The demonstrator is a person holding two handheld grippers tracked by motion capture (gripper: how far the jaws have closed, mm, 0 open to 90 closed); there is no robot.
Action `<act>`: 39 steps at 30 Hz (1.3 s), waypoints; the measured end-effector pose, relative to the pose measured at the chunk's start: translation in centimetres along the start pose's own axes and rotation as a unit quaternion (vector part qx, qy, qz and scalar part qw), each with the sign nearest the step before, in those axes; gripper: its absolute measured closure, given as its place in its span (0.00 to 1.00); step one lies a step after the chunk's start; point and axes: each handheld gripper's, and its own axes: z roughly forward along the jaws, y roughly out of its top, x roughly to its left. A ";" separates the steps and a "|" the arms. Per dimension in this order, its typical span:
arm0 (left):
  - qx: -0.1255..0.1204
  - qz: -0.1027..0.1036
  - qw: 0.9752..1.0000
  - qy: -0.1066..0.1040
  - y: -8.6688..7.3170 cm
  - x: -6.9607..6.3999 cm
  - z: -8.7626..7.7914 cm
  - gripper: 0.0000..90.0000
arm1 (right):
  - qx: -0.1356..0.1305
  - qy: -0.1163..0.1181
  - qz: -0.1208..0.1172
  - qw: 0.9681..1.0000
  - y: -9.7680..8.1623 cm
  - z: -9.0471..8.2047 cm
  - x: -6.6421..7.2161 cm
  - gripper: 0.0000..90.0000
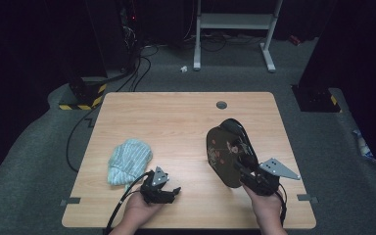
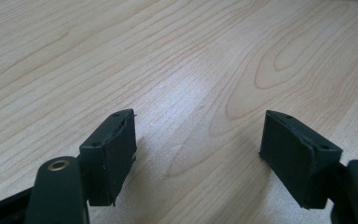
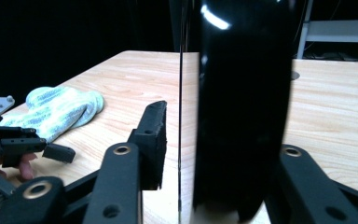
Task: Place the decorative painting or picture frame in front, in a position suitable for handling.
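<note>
My right gripper (image 1: 248, 172) has its jaws partly apart around the near edge of the black tray (image 1: 229, 149), and in the right gripper view the left pad stands clear of the tray, so I judge the hold loose. The tray stands on edge on the right half of the table (image 1: 186, 117), its long axis running away from me, decorated face turned left. It could tip over flat or slide. My left gripper (image 1: 162, 192) is wide open and empty beside the striped cloth (image 1: 129, 159)

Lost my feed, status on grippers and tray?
Left gripper open, nothing between. Right gripper open around the tilted black tray. Cloth lies apart, nothing blocking.
</note>
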 end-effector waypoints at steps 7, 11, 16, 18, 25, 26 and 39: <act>0.000 0.000 1.000 0.000 0.0 0.0 0.0 0.30 | 0.012 0.001 -0.006 1.000 -1.0 -0.2 0.2 0.58; 0.000 0.000 1.000 0.000 0.0 0.0 0.0 0.30 | 0.021 0.001 -0.003 1.000 -1.8 -0.1 0.2 0.56; 0.000 -0.001 1.000 0.001 0.0 0.0 0.0 0.30 | 0.034 -0.002 -0.005 0.999 -2.8 0.3 0.1 0.54; 0.000 -0.001 1.000 0.002 0.0 0.0 0.0 0.30 | 0.040 -0.003 -0.008 0.999 -3.2 0.4 0.1 0.53; -0.001 -0.004 1.000 0.004 0.0 0.0 0.0 0.30 | 0.061 -0.002 -0.016 0.998 -4.5 0.7 0.3 0.50; -0.001 -0.005 1.000 0.005 0.0 0.0 0.0 0.31 | 0.063 0.000 -0.015 0.998 -4.6 0.7 0.3 0.49; -0.004 -0.009 1.000 0.011 0.0 0.0 0.0 0.33 | 0.086 0.003 -0.017 0.996 -6.4 1.2 -0.4 0.37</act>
